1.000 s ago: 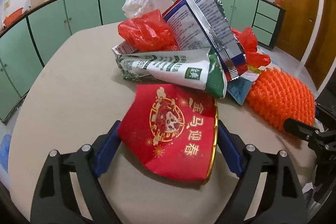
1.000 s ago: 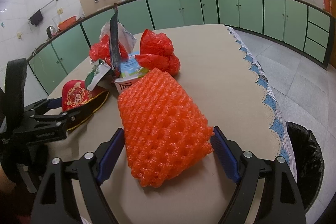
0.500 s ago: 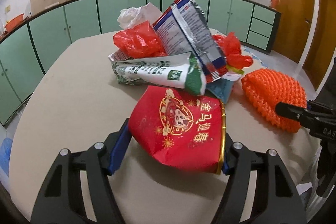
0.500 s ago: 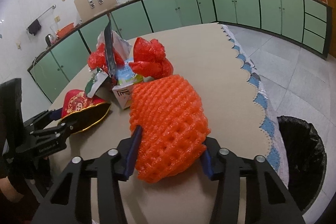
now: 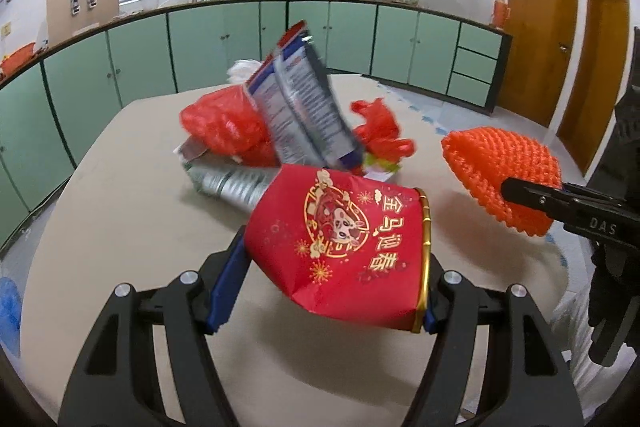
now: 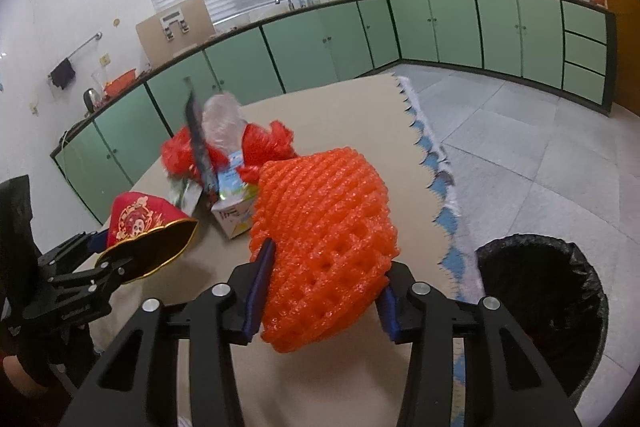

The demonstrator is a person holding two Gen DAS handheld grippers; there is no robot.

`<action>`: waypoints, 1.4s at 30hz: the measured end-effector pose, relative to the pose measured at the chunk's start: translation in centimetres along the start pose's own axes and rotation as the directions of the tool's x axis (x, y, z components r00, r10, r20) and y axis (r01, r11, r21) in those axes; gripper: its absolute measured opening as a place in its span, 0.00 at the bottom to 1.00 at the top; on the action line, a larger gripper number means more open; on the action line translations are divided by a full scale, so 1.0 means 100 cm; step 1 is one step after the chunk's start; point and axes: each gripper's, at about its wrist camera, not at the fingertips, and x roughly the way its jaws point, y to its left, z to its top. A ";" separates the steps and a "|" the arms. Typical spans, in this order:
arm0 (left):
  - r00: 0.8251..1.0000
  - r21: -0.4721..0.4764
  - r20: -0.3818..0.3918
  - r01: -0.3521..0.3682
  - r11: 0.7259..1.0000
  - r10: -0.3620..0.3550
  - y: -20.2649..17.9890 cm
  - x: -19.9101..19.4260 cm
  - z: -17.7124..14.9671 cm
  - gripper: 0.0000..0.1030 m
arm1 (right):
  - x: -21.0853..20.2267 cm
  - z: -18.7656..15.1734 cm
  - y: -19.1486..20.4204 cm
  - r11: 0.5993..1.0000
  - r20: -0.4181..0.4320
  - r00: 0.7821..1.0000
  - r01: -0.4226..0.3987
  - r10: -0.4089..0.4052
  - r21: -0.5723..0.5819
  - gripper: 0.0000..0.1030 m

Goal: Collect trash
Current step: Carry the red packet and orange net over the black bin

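The left hand-held gripper [image 5: 332, 287] was clamped on a red paper envelope [image 5: 340, 243], its blue pads pressing both side edges and holding it clear of the beige worktop [image 5: 100, 227]. The envelope was creased and bowed open, trimmed with a gold rim, and printed in gold with a round cartoon-animal emblem, starbursts and four Chinese characters. The right hand-held gripper [image 6: 324, 279] was closed on an orange foam net [image 6: 324, 227], a soft, bulging sleeve of open lattice mesh squeezed between its pads and lifted off the worktop; its jaws had just been closing on the net. In the left view the same net [image 5: 504, 167] hung from the black fingers at right, where the letters "DAS" showed on the gripper body. Behind both, a heap of rubbish lay mid-worktop: crumpled red plastic bags [image 5: 220, 127], a glossy blue-and-silver snack wrapper [image 5: 304, 115] standing on end with print too blurred to read, a silvery packet [image 5: 232, 183] lying flat, and a small white carton [image 6: 234, 219]. A bin lined with a black bag [image 6: 540, 307] stood on the tiled floor just beside the worktop's scalloped edge.
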 end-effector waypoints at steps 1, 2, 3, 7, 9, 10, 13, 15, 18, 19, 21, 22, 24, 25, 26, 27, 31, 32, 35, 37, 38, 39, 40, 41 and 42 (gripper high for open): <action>1.000 0.003 0.003 0.008 1.000 -0.008 -0.003 -0.001 0.001 0.64 | -0.003 0.001 -0.003 1.000 0.006 1.000 0.004 -0.004 0.004 0.44; 1.000 0.006 0.006 0.018 1.000 -0.018 -0.007 -0.001 0.002 0.64 | -0.006 0.001 -0.005 1.000 0.011 1.000 0.009 -0.009 0.007 0.44; 1.000 0.011 0.008 0.026 1.000 -0.026 -0.010 -0.001 0.004 0.64 | -0.010 0.002 -0.008 1.000 0.018 1.000 0.016 -0.017 0.010 0.44; 0.997 0.031 0.019 0.069 0.997 -0.069 -0.028 0.002 0.013 0.64 | -0.022 0.005 -0.016 0.999 0.043 0.998 0.041 -0.042 0.028 0.44; 0.995 0.038 0.021 0.095 0.995 -0.096 -0.038 0.004 0.017 0.64 | -0.029 0.005 -0.021 0.998 0.055 0.997 0.056 -0.058 0.043 0.44; 0.994 0.046 0.022 0.109 0.993 -0.110 -0.044 0.006 0.019 0.64 | -0.032 0.005 -0.024 0.997 0.059 0.996 0.063 -0.065 0.048 0.44; 0.989 0.071 0.029 0.141 0.988 -0.143 -0.061 0.011 0.026 0.64 | -0.042 0.005 -0.035 0.994 0.075 0.993 0.085 -0.090 0.066 0.44; 0.986 0.080 0.032 0.162 0.984 -0.165 -0.072 0.014 0.026 0.64 | -0.049 0.006 -0.042 0.992 0.086 0.991 0.100 -0.107 0.080 0.44; 0.978 0.097 0.033 0.200 0.975 -0.204 -0.090 0.021 0.032 0.64 | -0.061 0.005 -0.053 0.987 0.101 0.985 0.127 -0.137 0.102 0.44; 0.976 0.104 0.033 0.212 0.972 -0.217 -0.097 0.024 0.034 0.64 | -0.064 0.005 -0.057 0.985 0.106 0.984 0.135 -0.147 0.110 0.44; 0.971 0.116 0.032 0.232 0.966 -0.237 -0.108 0.029 0.036 0.64 | -0.073 0.005 -0.067 0.980 0.116 0.978 0.158 -0.173 0.124 0.44; 0.968 0.124 0.031 0.243 0.962 -0.248 -0.115 0.031 0.038 0.64 | -0.077 0.005 -0.073 0.977 0.119 0.976 0.168 -0.184 0.133 0.44; 0.963 0.135 0.030 0.262 0.955 -0.269 -0.127 0.035 0.039 0.64 | -0.085 0.003 -0.086 0.969 0.123 0.969 0.192 -0.212 0.156 0.44; 0.959 0.142 0.031 0.274 0.951 -0.281 -0.135 0.039 0.042 0.64 | -0.089 0.003 -0.092 0.965 0.125 0.966 0.205 -0.227 0.166 0.44; 0.957 0.146 0.030 0.280 0.949 -0.287 -0.141 0.041 0.043 0.64 | -0.094 0.002 -0.099 0.959 0.127 0.961 0.221 -0.245 0.178 0.44; 0.955 0.150 0.030 0.287 0.946 -0.295 -0.147 0.044 0.044 0.64 | -0.097 0.001 -0.104 0.956 0.129 0.958 0.229 -0.255 0.185 0.44; 0.945 0.172 0.033 0.316 0.933 -0.326 -0.171 0.054 0.050 0.64 | -0.111 -0.004 -0.127 0.935 0.132 0.942 0.274 -0.308 0.226 0.44; 0.943 0.176 0.033 0.322 0.930 -0.332 -0.177 0.056 0.050 0.65 | -0.113 -0.005 -0.130 0.931 0.132 0.939 0.283 -0.318 0.231 0.44; 0.936 0.188 0.035 0.339 0.922 -0.352 -0.196 0.061 0.054 0.65 | -0.119 -0.007 -0.144 0.917 0.128 0.928 0.310 -0.349 0.250 0.44; 0.931 0.197 0.034 0.349 0.916 -0.362 -0.207 0.066 0.056 0.65 | -0.122 -0.009 -0.154 0.907 0.122 0.922 0.325 -0.366 0.267 0.44; 0.929 0.205 0.029 0.355 0.912 -0.368 -0.217 0.070 0.058 0.65 | -0.122 -0.009 -0.159 0.902 0.115 0.919 0.335 -0.376 0.273 0.44; 0.928 0.212 0.024 0.359 0.909 -0.372 -0.224 0.074 0.058 0.65 | -0.122 -0.009 -0.164 0.897 0.108 0.917 0.344 -0.385 0.279 0.44; 0.927 0.219 0.017 0.363 0.906 -0.375 -0.230 0.076 0.056 0.65 | -0.122 -0.011 -0.167 0.893 0.102 0.915 0.350 -0.391 0.283 0.44; 0.924 0.229 0.000 0.372 0.900 -0.382 -0.240 0.082 0.056 0.65 | -0.121 -0.012 -0.174 0.885 0.087 0.912 0.361 -0.401 0.293 0.44; 0.923 0.237 -0.014 0.376 0.896 -0.384 -0.245 0.087 0.055 0.65 | -0.120 -0.013 -0.178 0.880 0.077 0.910 0.368 -0.407 0.299 0.45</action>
